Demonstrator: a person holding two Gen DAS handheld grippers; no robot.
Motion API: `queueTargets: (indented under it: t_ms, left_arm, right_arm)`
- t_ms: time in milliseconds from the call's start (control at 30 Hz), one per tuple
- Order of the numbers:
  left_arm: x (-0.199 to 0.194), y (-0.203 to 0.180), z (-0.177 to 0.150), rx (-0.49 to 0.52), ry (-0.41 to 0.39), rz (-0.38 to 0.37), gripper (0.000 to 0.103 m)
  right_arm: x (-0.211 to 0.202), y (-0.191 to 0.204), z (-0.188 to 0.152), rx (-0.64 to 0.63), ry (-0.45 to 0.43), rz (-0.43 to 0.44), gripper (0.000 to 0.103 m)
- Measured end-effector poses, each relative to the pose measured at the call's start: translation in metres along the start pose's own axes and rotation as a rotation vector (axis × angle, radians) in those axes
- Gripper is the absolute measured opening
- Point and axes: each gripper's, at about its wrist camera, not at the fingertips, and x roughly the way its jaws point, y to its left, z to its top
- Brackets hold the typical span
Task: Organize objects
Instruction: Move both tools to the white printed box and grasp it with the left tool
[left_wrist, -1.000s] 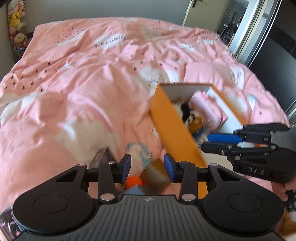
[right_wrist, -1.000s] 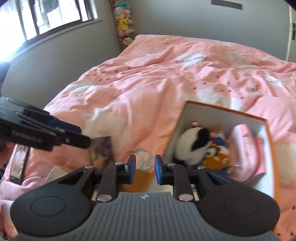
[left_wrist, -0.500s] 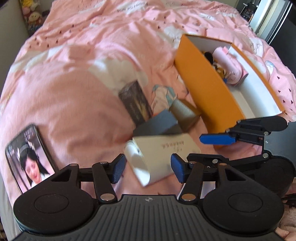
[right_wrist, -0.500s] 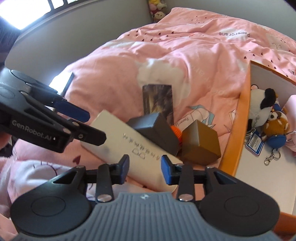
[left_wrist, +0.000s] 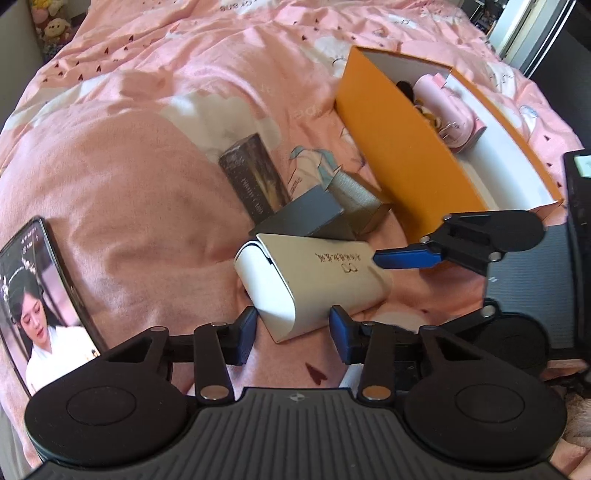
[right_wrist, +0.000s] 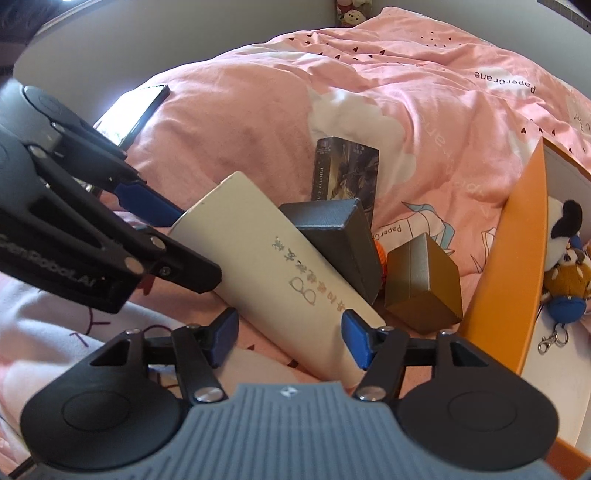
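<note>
On the pink duvet (printed "PaperCrane") lies a cream case.

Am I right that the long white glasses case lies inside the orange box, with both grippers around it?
Not quite. The long white glasses case lies on the pink duvet, outside the orange box, as the right wrist view shows. Both grippers straddle its ends.
</note>
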Motion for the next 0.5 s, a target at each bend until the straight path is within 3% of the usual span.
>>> queueTargets:
  t_ms: [200, 367, 500]
  left_arm:
    - [-0.002, -0.005, 0.007, 0.008, -0.049, -0.036, 0.041]
    - [-0.003, -0.010, 0.014, 0.014, -0.066, -0.162, 0.030]
    - [-0.002, -0.017, 0.017, 0.056, -0.077, -0.112, 0.029]
  right_arm:
    - [0.005, 0.000, 0.005, -0.033, -0.006, -0.019, 0.068]
    - [0.007, -0.005, 0.011, -0.052, -0.031, -0.061, 0.072]
    - [0.012, -0.012, 0.019, -0.082, -0.022, -0.043, 0.076]
